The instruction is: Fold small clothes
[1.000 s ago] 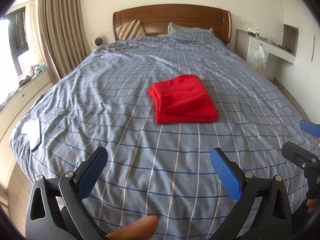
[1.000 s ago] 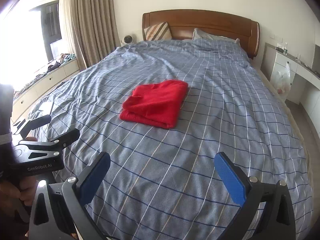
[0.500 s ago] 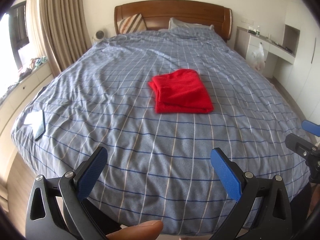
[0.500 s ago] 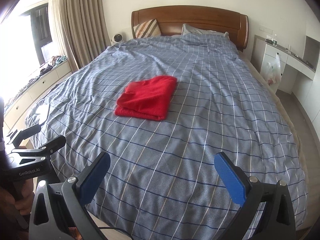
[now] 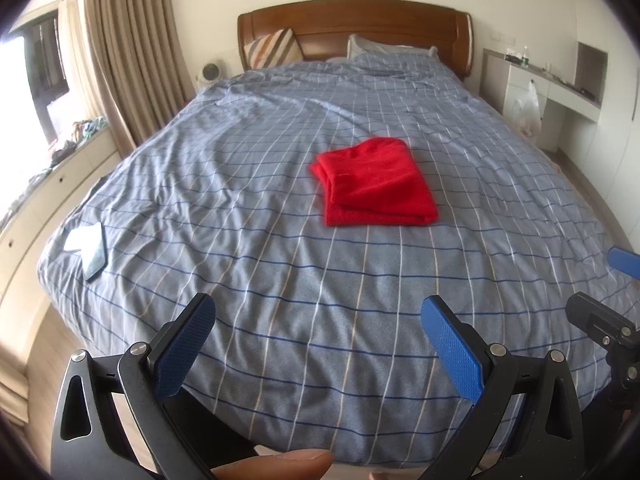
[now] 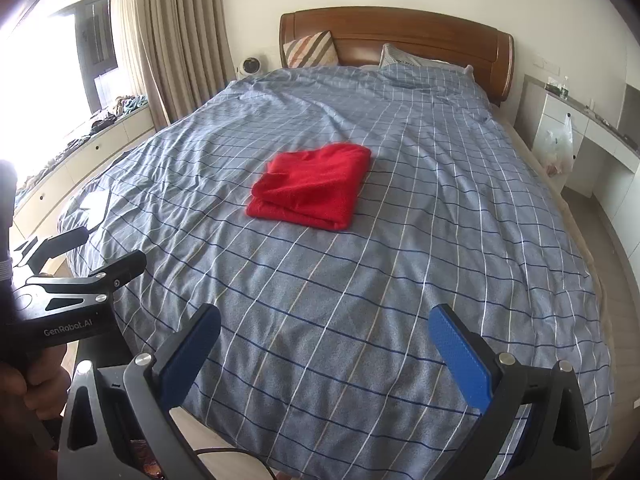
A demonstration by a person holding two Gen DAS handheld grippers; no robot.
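My left tool [image 5: 316,330] is spread wide with nothing between its blue pads [image 5: 182,350], and it hangs over the foot edge of the bed [image 5: 280,264]. My right tool [image 6: 324,344] is just as wide apart and equally empty, also at the foot edge. The red garment [image 5: 374,184], folded into a neat rectangle, lies flat on the checked blue cover near the middle of the bed, well apart from both tools. Near the bed's left edge towards the foot corner I see a small white item with a dark flat thing [image 5: 90,246] beside it; I cannot tell what they are.
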